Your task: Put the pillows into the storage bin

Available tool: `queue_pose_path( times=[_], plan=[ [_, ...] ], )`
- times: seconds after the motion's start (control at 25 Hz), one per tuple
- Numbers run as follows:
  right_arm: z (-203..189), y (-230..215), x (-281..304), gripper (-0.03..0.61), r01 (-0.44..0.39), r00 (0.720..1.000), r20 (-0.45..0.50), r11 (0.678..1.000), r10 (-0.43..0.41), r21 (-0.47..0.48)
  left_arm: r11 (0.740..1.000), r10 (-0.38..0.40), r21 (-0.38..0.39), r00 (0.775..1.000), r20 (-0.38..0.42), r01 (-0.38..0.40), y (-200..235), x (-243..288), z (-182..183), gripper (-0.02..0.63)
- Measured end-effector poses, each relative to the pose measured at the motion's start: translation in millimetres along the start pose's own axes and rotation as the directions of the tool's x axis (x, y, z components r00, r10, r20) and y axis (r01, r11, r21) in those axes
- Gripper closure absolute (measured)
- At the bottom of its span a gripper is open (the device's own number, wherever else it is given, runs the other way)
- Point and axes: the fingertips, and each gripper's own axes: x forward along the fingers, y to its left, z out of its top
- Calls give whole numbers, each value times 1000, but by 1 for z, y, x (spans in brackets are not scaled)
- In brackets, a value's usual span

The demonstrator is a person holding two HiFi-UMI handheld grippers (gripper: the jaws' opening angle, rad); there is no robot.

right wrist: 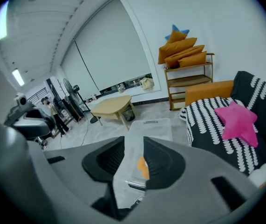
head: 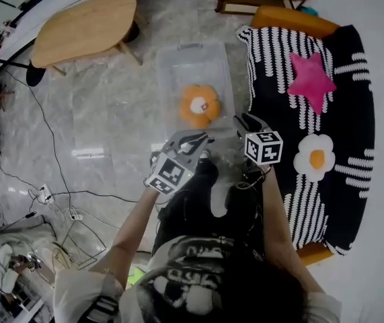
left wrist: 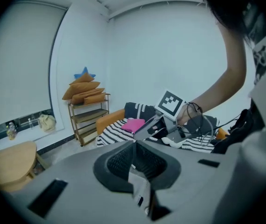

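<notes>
Nearest the person, the left gripper (head: 195, 140) is clenched, jaw tips together with nothing in them. Just beside it at 3 o'clock, the right gripper (head: 249, 121) is released, jaws apart and empty. Ahead at 12 o'clock, the clear storage bin (head: 178, 62) stands on the floor with an orange flower pillow (head: 200, 105) inside. On the striped sofa (head: 346, 106), a white flower pillow (head: 316, 157) lies at 3 o'clock and a pink star pillow (head: 309, 78) at 2 o'clock. A wooden table (head: 84, 22) stands far off at 11 o'clock.
</notes>
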Motion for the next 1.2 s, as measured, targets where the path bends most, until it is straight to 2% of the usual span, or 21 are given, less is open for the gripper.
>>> queue_pose_path(
  times=[0.16,0.32,0.56,0.68,0.84,1.0,1.12,1.2],
  plan=[
    [-16,-39,-48,446,77,995,52,993,-81,84,993,-91,73,996,22,89,-32,32,31,597],
    [-45,-89,-104,446,154,981,87,970,-173,187,977,-178,123,984,29,173,-82,69,60,597],
    [-104,-177,-190,445,225,955,110,917,-274,328,927,-318,208,948,-1,311,-185,135,99,597],
    [-140,-221,-228,439,252,948,91,892,-306,375,910,-362,212,932,-11,356,-234,169,114,597],
    [-185,-287,-269,434,273,938,73,853,-339,445,887,-411,215,911,-40,409,-295,221,126,597],
    [-239,-355,-296,423,316,929,11,811,-370,493,860,-459,211,885,-79,465,-348,276,133,597],
    [-280,-405,-311,419,336,922,-25,767,-386,547,830,-496,239,863,-98,504,-384,321,143,597],
    [-308,-433,-317,416,339,918,-42,725,-395,599,808,-520,258,847,-113,530,-404,349,146,597]
  ],
)
